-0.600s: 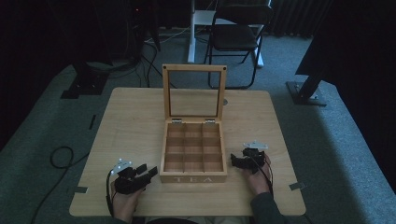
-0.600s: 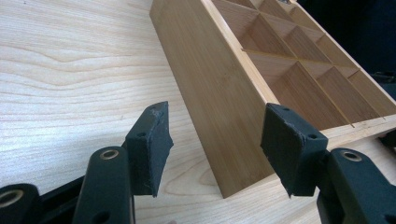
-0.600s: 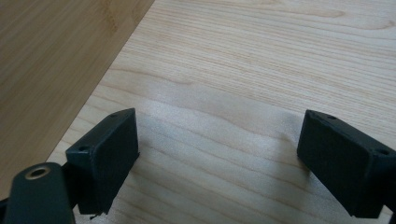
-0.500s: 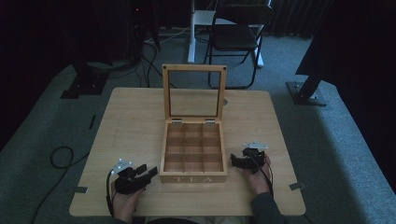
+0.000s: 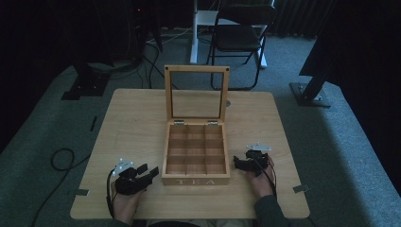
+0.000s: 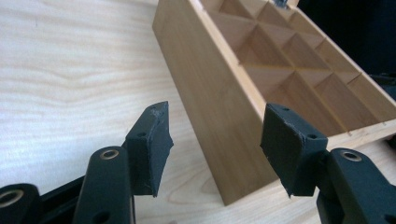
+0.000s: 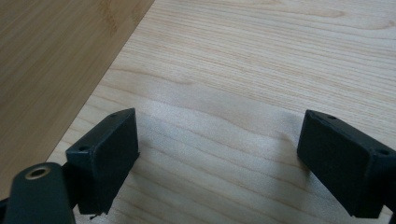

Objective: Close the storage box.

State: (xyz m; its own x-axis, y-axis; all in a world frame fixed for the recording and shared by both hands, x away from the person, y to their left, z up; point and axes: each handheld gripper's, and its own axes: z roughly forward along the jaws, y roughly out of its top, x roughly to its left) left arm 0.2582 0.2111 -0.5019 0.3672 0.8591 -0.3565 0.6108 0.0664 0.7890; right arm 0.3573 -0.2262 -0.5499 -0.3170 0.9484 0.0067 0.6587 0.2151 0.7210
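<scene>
With both tools gaping and empty, the left tool (image 5: pixel 150 172) and right tool (image 5: pixel 238 163) should probably steady the open tea box (image 5: pixel 196 177) from both sides before touching its lid (image 5: pixel 195 69).

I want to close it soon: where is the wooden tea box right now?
In the high view the open wooden tea box sits on the light wooden table, at its near middle, between the left gripper and right gripper.
</scene>
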